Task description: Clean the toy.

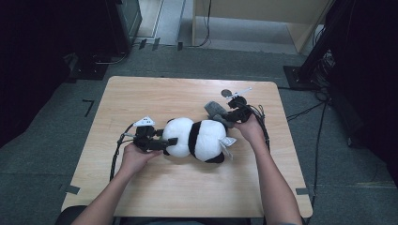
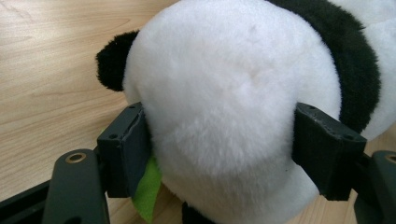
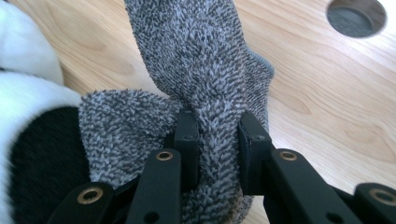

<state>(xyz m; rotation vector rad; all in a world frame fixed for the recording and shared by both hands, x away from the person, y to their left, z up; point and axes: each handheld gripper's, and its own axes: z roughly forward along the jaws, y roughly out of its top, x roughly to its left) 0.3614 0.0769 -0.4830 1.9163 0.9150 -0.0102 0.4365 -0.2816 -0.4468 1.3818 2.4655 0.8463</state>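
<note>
A black and white panda plush [image 1: 202, 138] lies on its side in the middle of the wooden table [image 1: 187, 187]. From the left, my left gripper [image 1: 167, 142] clamps a round white part of the panda [image 2: 224, 84], with one jaw pressed into the fur on each side. A bit of green fabric [image 2: 147, 191] peeks out by one jaw. My right gripper [image 1: 225, 117] is at the panda's upper right, shut on a grey terry cloth [image 3: 205, 60]. The cloth [image 1: 214, 108] is bunched between the jaws and lies against the panda's black part [image 3: 46, 158].
A round hole [image 1: 226, 93] pierces the table behind the right gripper and also appears as a hole [image 3: 357, 16] in the right gripper view. Cables trail from both grippers over the table. Dark stands and more cables line the grey floor around it.
</note>
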